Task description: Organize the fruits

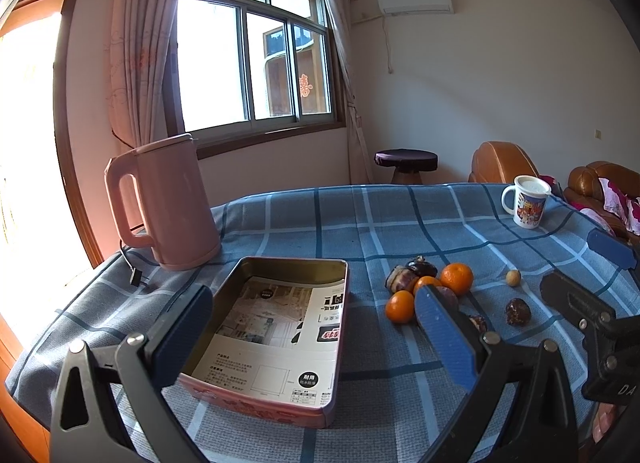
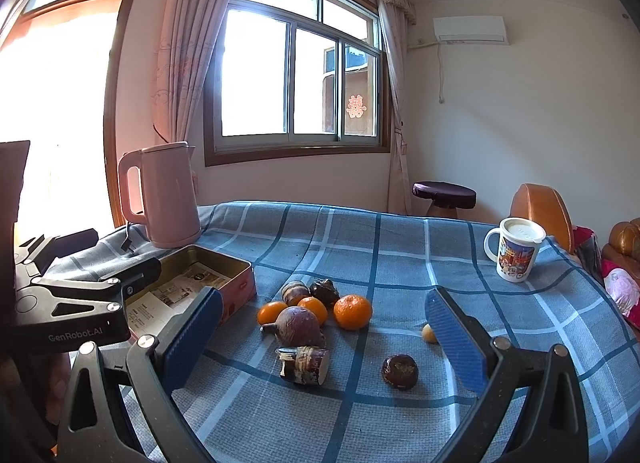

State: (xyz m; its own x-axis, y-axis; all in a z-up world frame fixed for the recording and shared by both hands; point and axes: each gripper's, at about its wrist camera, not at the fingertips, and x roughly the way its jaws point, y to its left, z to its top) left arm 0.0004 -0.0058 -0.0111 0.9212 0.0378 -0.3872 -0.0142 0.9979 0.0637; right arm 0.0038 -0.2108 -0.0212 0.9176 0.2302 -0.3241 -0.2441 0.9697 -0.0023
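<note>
Right gripper (image 2: 324,339) fingers are spread wide and empty, with the fruits (image 2: 316,315) straight ahead between them. Left gripper (image 1: 316,327), spread too, faces the tin (image 1: 340,303).

A blue cloth (image 2: 400,255) with a plaid of dark and pale stripes covers the bench. The kettle (image 2: 164,195) is plain pale pink. The tin (image 1: 280,339) has pink outer walls with red print, a dull metal inside, and a white printed sheet with black text in its bottom. Three mandarins (image 2: 352,311) are bright orange; the root-like pieces (image 2: 298,327) beside them are dark purple-brown, one showing a pale cut end (image 2: 304,365). A small round fruit (image 1: 513,277) is pale tan. The mug (image 2: 516,251) is white with a colourful cartoon print. Both grippers are black with blue ribbed pads (image 2: 456,339). The curtains (image 2: 188,51) are pale pink.
</note>
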